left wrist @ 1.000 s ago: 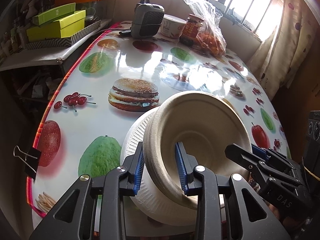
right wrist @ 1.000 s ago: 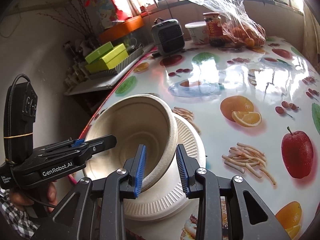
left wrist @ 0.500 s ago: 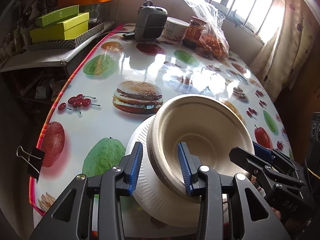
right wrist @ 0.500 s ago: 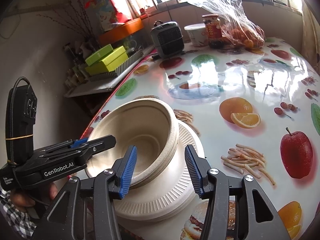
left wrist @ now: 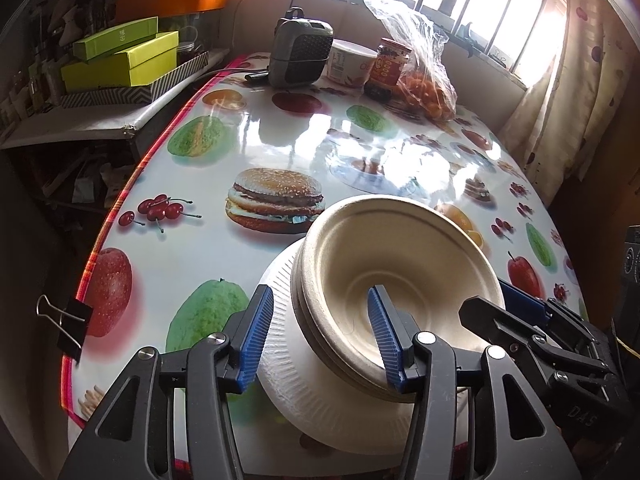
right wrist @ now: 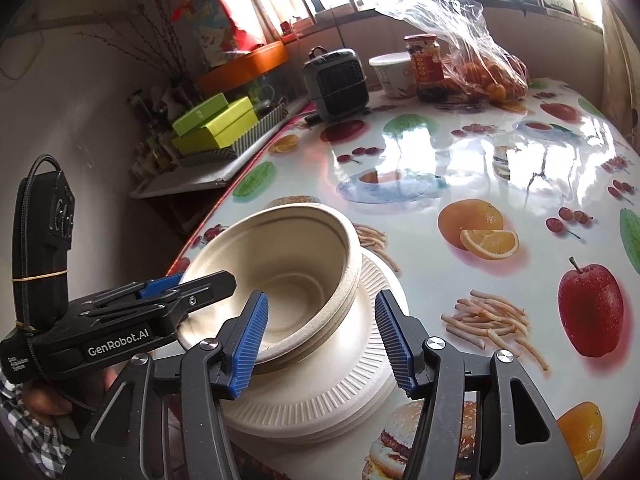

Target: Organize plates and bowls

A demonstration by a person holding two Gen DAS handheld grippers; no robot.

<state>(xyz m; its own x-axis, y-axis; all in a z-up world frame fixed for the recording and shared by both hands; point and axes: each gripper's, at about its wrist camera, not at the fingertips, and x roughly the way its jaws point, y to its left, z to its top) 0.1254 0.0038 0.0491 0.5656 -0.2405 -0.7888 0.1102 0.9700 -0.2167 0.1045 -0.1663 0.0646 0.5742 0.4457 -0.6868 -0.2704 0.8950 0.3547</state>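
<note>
A stack of beige paper bowls (left wrist: 404, 264) sits tilted on a stack of white ridged paper plates (left wrist: 280, 364) at the table's near edge. The bowls (right wrist: 280, 264) and plates (right wrist: 344, 376) also show in the right wrist view. My left gripper (left wrist: 320, 336) is open, its jaws straddling the bowls' left rim without pinching. My right gripper (right wrist: 320, 336) is open, its jaws straddling the bowls' right rim. Each gripper shows in the other's view, the right one (left wrist: 520, 320) and the left one (right wrist: 168, 304).
The table (left wrist: 280, 136) has a glossy fruit-print cloth. At its far end stand a small grey heater (left wrist: 300, 52), a white tub (left wrist: 348, 60), a red jar (left wrist: 388, 68) and a plastic bag of oranges (left wrist: 424, 84). Green boxes (left wrist: 124, 56) lie on a side shelf. A binder clip (left wrist: 68, 320) grips the table edge.
Both grippers have opened from the bowl rim they pinched a second ago. The bowl stack has settled onto the plates.
</note>
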